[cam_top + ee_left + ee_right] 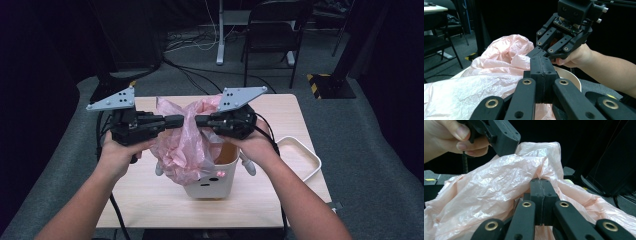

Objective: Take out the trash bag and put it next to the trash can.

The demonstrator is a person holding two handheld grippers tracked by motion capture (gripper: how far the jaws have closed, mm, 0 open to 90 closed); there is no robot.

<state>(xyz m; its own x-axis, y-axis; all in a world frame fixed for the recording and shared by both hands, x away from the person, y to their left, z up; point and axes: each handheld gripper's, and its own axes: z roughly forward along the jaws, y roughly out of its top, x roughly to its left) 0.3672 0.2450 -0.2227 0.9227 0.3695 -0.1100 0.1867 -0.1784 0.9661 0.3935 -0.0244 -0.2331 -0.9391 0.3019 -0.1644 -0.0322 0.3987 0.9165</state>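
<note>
Pink plastic bag [182,142], thin and crinkled, hangs bunched above the near side of a small cream bin [215,180] that stands on the light wooden table [150,200]. In the high view the bag is held up between two hand-held tools that face each other tip to tip over the bin. The left gripper [176,120] comes in level from the left, its jaws pressed together on a fold of the bag's upper edge. The right gripper [202,120] comes in from the right at the same height, jaws likewise clamped on the film. The two tips sit near each other with a narrow band of plastic between them.

The left gripper view shows its black jaws meeting flat, pink film bulging beside them and the bin's rim [567,75] just behind. The right gripper view shows closed jaws sunk into the crumpled sheet [499,182].

A white tray [305,155] lies on the table's right edge, beside the bin. A dark folding chair [272,35] stands on the grey floor beyond the table
</note>
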